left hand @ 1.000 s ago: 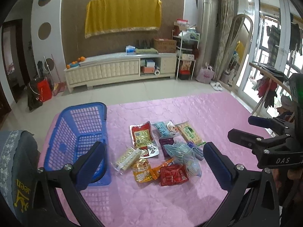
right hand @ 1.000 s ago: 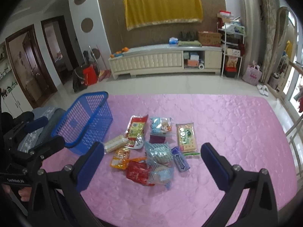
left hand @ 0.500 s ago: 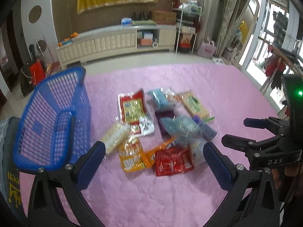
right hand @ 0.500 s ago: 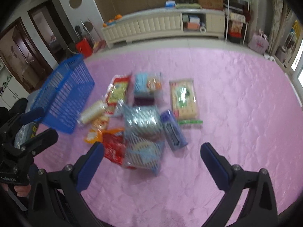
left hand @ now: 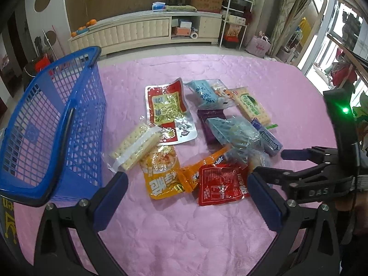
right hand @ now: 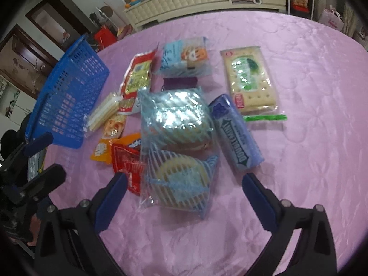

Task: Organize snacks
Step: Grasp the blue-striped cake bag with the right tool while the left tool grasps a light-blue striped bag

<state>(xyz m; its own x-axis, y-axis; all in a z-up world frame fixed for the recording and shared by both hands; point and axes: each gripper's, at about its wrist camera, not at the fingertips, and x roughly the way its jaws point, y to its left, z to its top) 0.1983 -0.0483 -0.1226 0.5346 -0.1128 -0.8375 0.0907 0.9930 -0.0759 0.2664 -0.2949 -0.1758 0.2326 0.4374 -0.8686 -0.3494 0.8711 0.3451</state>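
Left wrist view shows the left tool (left hand: 187,192) wide open and holding nothing, above the near edge of the snack pile. Between its two blue fingers lie a yellow packet (left hand: 162,177) and a red packet (left hand: 222,184), both flat on the pink cloth of the bench (left hand: 184,237). The blue basket (left hand: 53,124) stands at the left of the pile, just beside a clear pack of crackers (left hand: 135,146). As far as its mesh lets me see, the basket has no snack inside, so I judge that the organizing has not really begun: every packet is on the cloth.

In the right wrist view the right tool (right hand: 184,187) is also open and empty. It hangs directly over a blue striped bag of round cakes (right hand: 177,147), with a blue gum pack (right hand: 237,135) touching that bag at the right and a green-labelled cracker pack (right hand: 249,78) farther away. A light blue packet (right hand: 184,57) and a red-and-gold pouch (right hand: 138,76) lie beyond, nearer the basket.

What is left, in my opinion, is nearly all of the work: to take each packet and put it in the basket. The striped bag and the red packet look like the first candidates.
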